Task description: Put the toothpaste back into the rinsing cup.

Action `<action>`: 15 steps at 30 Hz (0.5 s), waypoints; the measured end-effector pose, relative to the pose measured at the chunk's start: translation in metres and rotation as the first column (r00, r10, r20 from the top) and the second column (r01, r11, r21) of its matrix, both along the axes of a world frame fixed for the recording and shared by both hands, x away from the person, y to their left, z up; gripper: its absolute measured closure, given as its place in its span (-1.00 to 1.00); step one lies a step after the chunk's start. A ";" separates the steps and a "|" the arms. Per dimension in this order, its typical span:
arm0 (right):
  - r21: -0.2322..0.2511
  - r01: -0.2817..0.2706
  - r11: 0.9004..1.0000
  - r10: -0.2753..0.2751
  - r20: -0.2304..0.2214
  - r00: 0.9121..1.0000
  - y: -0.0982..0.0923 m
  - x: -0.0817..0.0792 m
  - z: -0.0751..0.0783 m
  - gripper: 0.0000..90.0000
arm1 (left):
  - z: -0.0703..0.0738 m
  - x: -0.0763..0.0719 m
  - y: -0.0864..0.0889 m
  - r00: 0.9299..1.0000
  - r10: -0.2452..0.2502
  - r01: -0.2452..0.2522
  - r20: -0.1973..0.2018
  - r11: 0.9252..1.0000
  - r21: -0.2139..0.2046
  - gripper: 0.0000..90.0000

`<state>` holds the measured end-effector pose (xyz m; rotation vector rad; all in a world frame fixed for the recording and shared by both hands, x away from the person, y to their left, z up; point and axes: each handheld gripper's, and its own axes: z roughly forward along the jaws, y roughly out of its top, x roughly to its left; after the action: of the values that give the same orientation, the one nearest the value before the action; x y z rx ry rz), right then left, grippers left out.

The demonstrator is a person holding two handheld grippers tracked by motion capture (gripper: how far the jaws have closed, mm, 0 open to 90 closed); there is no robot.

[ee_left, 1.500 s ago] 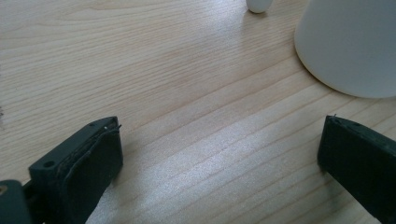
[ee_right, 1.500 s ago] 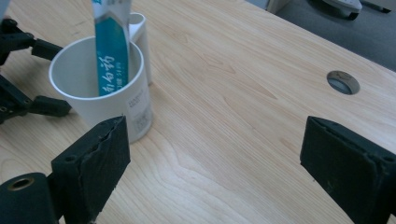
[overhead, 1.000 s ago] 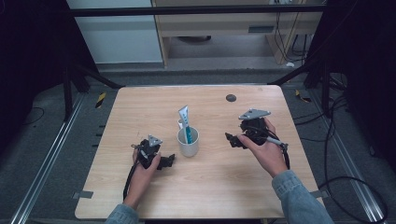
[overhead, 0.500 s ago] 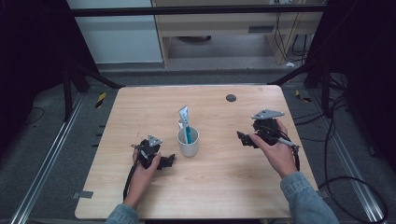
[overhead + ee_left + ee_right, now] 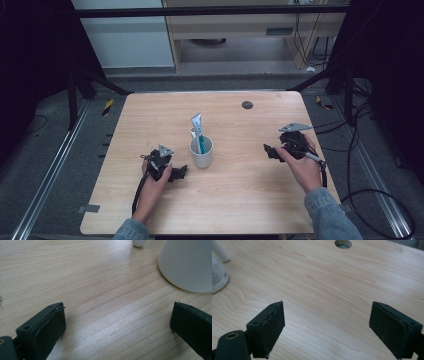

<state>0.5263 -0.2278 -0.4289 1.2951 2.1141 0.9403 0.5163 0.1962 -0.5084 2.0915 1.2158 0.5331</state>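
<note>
With both the left gripper [image 5: 176, 172] and right gripper [image 5: 270, 151] standing wide and empty, the right's jaws having just been closing slightly on nothing, a careless sweep could topple the white ceramic cup [image 5: 201, 152] holding the blue-and-white toothpaste tube [image 5: 198, 131].

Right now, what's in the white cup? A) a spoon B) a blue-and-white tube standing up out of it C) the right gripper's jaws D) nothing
B: in the high view a blue-and-white tube stands up out of the white cup, mid-table between the two grippers.
</note>
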 end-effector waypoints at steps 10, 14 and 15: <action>0.009 0.024 1.000 -0.024 -0.050 0.998 -0.007 0.002 -0.026 -0.68 | 0.000 0.000 0.000 1.000 0.003 -0.003 0.002 1.000 0.001 -1.00; 0.014 0.034 0.999 -0.032 -0.070 0.997 -0.009 0.005 -0.039 -0.67 | 0.000 0.000 0.000 1.000 0.004 -0.004 0.002 1.000 0.001 -1.00; 0.010 0.036 0.999 -0.035 -0.070 0.997 -0.010 0.005 -0.041 -0.67 | 0.000 0.000 0.000 1.000 0.004 -0.004 0.002 1.000 0.001 -1.00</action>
<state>0.5318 -0.2380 -0.4702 1.3854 2.1336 0.9063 0.5159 0.1960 -0.5085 2.0894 1.2186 0.5377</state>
